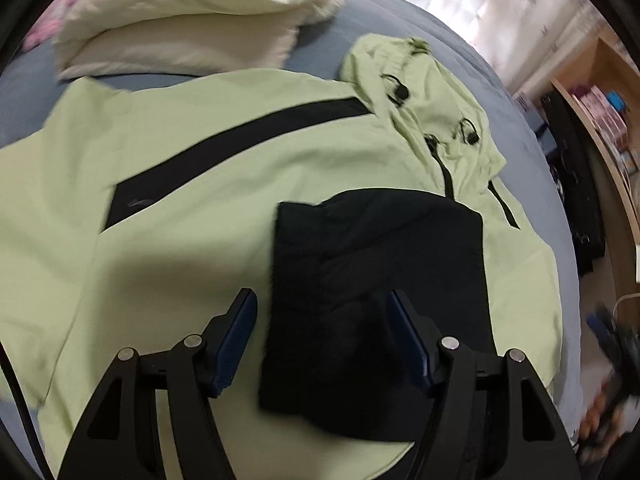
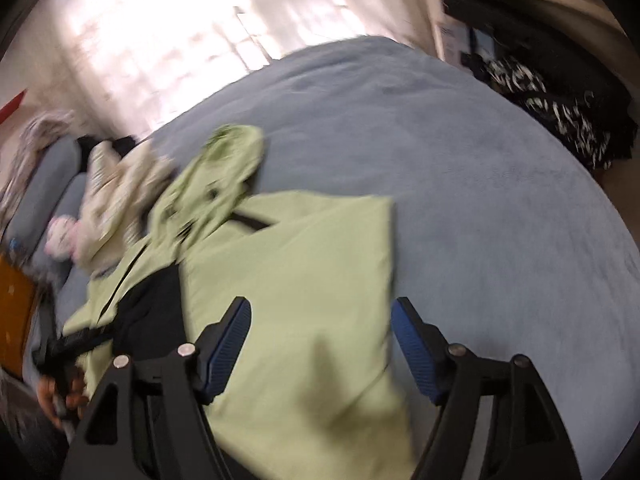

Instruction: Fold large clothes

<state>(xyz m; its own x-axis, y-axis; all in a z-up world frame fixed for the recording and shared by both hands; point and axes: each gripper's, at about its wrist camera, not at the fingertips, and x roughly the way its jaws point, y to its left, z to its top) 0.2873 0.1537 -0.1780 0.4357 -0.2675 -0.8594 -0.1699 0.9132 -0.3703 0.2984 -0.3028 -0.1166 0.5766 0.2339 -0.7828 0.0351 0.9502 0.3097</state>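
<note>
Both sleeves folded in, both jaws wide and empty.
Jacket lies flat on the bed; left gripper over black cuff, right gripper over green sleeve. Snag either and you undo the fold.

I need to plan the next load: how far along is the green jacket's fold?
Done: one black-ended sleeve lies folded across the green jacket.
In hand: nothing; left gripper and right gripper are open above it.
Left: hood and body remain unfolded.
</note>
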